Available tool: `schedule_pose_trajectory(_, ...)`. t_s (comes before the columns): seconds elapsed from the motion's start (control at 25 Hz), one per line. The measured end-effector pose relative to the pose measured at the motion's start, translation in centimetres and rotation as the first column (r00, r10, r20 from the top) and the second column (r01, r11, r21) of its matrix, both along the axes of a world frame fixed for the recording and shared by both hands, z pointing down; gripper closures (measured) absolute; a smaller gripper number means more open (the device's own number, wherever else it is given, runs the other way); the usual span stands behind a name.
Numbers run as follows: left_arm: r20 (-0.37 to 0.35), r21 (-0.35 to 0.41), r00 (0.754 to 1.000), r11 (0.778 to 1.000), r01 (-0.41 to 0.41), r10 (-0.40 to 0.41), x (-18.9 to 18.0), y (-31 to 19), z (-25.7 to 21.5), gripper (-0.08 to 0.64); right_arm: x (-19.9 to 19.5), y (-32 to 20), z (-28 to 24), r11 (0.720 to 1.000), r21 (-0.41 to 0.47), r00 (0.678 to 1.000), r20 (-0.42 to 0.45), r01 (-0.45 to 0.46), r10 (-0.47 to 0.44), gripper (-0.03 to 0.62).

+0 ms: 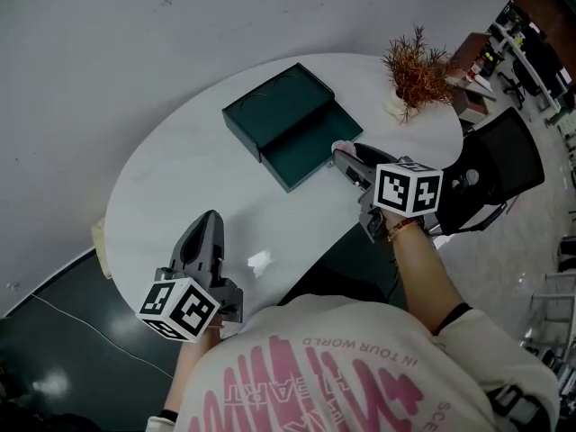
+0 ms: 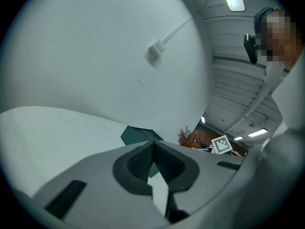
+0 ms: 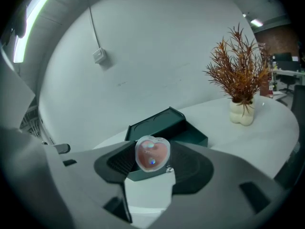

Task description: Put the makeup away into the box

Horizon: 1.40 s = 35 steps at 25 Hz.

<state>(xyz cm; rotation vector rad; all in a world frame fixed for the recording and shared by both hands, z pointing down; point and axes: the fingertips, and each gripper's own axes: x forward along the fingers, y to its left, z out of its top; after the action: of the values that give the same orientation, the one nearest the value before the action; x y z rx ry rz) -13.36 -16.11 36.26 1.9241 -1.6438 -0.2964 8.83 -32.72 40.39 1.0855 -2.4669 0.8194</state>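
desk [image 1: 180, 178]: white, round, mid-frame | box [image 1: 288, 124]: dark green, open, upper centre | left tool [image 2: 153, 162]: closed, empty, lower left | right tool [image 1: 345, 157]: clamped on heart-shaped makeup compact [image 3: 152, 152], at box's right edge

– Where is the box [image 1: 290, 126]?
– On the table [image 1: 180, 178], toward its far side.
– And around the box?
– The potted plant [image 1: 416, 72] stands right of it, farther back. The right gripper [image 1: 342, 157], with the makeup [image 3: 152, 153] between its jaws, is at its near right corner. The left gripper [image 1: 209, 220] is well apart, nearer and left.
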Motion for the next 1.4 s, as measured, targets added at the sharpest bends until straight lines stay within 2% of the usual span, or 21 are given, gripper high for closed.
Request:
schedule_pose_trajectory(0.12,-0.021,-0.012,0.999,1.0,0.024,-0.024,-0.5,0.5,0.8,0.557,-0.6,-0.4,0.2,1.0,-0.002,0.999,-0.022,0.031,-0.031,0.362)
schedule_pose_trajectory(0.24,-0.019,-0.012,0.998,0.998,0.056,-0.056,-1.2,0.3,1.0,0.558,-1.6,-1.1,0.6,0.994,0.002,0.991,-0.078,0.112,-0.111,0.362)
schedule_pose_trajectory(0.4,-0.027,-0.021,0.992,0.992,0.125,-0.126,-1.6,0.5,1.5,0.558,-2.6,-2.2,1.8,0.972,-0.01,0.956,-0.177,0.235,-0.233,0.362)
schedule_pose_trajectory(0.52,-0.043,-0.04,0.983,0.983,0.176,-0.178,-0.9,0.8,2.0,0.557,-3.3,-2.7,2.7,0.944,-0.036,0.919,-0.22,0.327,-0.326,0.362)
schedule_pose_trajectory(0.8,-0.018,-0.041,0.952,0.952,0.303,-0.304,-0.5,1.3,1.5,0.558,-4.5,-3.8,5.0,0.847,-0.116,0.798,-0.291,0.518,-0.528,0.36)
schedule_pose_trajectory(1.04,-0.018,-0.078,0.907,0.905,0.419,-0.421,0.3,2.7,1.9,0.558,-5.4,-4.7,6.6,0.745,-0.165,0.662,-0.366,0.646,-0.654,0.36)
schedule_pose_trajectory(1.2,-0.024,-0.093,0.865,0.863,0.497,-0.501,0.6,3.9,1.9,0.558,-6.5,-4.5,7.5,0.661,-0.192,0.561,-0.392,0.725,-0.729,0.36)
schedule_pose_trajectory(1.28,-0.014,-0.094,0.853,0.85,0.518,-0.521,1.0,4.2,1.9,0.558,-6.9,-4.4,8.1,0.635,-0.207,0.53,-0.394,0.745,-0.751,0.36)
schedule_pose_trajectory(1.4,-0.004,-0.094,0.832,0.828,0.552,-0.555,1.2,4.7,1.8,0.557,-7.3,-4.6,9.0,0.609,-0.22,0.492,-0.414,0.762,-0.766,0.359)
